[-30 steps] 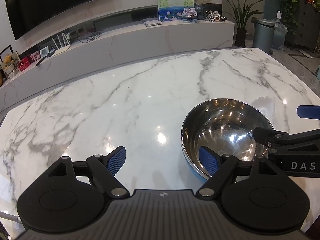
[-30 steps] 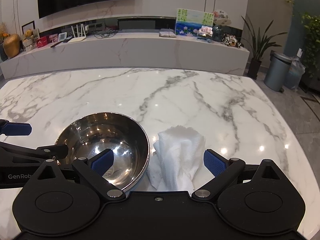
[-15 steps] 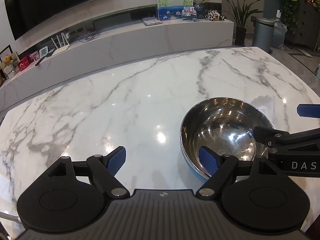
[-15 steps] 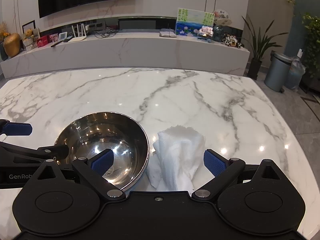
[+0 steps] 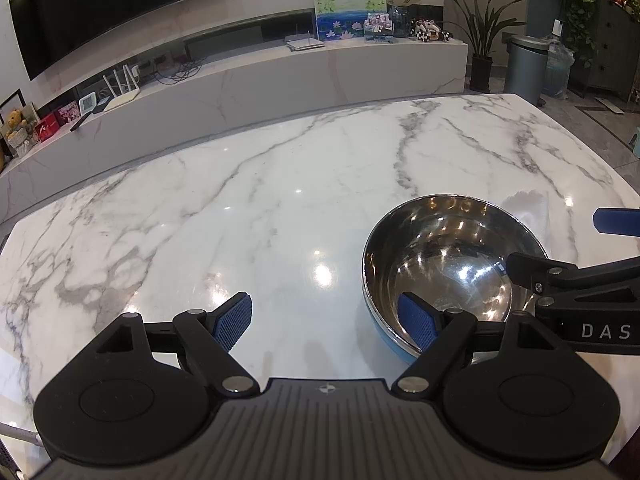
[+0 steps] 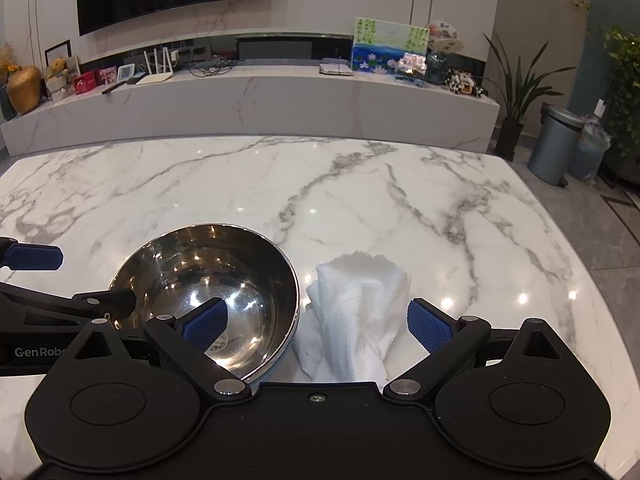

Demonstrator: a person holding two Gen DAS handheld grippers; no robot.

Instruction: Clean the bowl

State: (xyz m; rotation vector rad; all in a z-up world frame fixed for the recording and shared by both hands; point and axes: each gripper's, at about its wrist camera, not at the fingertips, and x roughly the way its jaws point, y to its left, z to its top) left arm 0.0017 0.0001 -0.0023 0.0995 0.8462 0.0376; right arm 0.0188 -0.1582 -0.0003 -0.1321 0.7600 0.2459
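While both grippers, left (image 5: 325, 320) and right (image 6: 316, 322), hover with jaws apart, the steel bowl (image 6: 208, 280) beside the paper towel (image 6: 356, 312) could slide on slick marble (image 6: 360, 184) if wiped unheld.

Right gripper (image 6: 316, 326), fingers spread wide, low over marble table (image 6: 360, 192). Steel bowl (image 6: 208, 288) upright, left. White paper towel (image 6: 356, 312) crumpled, between the fingers, beside the bowl. Left gripper (image 6: 60, 280) at bowl's left rim.

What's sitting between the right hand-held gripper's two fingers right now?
The crumpled white paper towel lies on the marble table between the open right hand-held gripper fingers, ungrasped, beside the steel bowl; the right wrist view shows it.
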